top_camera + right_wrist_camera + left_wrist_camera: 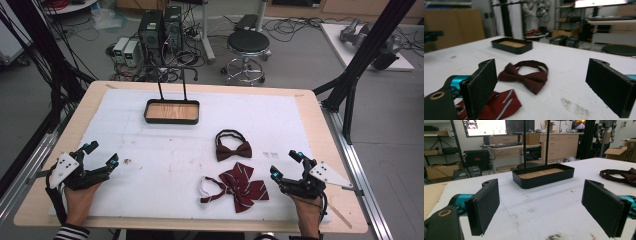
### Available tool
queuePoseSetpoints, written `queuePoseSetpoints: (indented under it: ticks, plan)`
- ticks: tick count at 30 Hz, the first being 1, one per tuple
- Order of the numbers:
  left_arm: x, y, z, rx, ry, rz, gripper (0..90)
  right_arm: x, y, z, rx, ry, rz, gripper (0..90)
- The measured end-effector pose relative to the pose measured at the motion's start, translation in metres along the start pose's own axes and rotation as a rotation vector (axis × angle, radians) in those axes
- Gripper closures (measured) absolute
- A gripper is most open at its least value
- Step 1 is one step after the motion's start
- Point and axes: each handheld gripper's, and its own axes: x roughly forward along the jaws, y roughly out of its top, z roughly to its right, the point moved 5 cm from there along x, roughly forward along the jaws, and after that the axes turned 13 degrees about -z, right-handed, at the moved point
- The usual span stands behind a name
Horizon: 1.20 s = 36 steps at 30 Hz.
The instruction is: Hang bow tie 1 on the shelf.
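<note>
Left claw (101,154): jaws wide, empty, at worktop's near left corner.
Right claw (285,164): jaws wide, empty, just right of striped bow tie (241,186).
Plain bow tie (233,148): flat, just beyond the striped one.
Worktop (320,125): wooden, white stained mat (150,165); black tray (172,111) at rear.
Room: stool (248,43), computer towers (159,27), cables on floor.

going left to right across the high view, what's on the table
left gripper → tray → striped bow tie → right gripper. The plain bow tie overlaps the striped one's span, so it is left out.
</note>
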Motion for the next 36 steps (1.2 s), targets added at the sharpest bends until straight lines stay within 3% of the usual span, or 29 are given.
queuePoseSetpoints:
  ticks: [8,19,27,32,36]
  plan:
    - [-0.001,0.000,-0.001,-0.004,0.000,0.004,15.3,-0.004,0.026,-0.025,-0.142,0.130,-0.071,9.4]
    - [0.000,0.000,0.000,0.002,0.003,0.004,15.3,0.011,0.039,-0.054,-0.338,0.315,-0.303,9.4]
    - [0.000,0.000,0.000,0.002,0.003,0.004,15.3,0.028,0.034,-0.073,-0.456,0.388,-0.480,9.5]
    - [0.000,0.000,0.000,0.004,0.006,0.002,15.3,0.038,0.027,-0.080,-0.494,0.442,-0.569,15.1]
    - [0.000,0.000,0.000,0.005,0.007,0.002,15.3,0.047,0.020,-0.083,-0.526,0.449,-0.640,15.2]
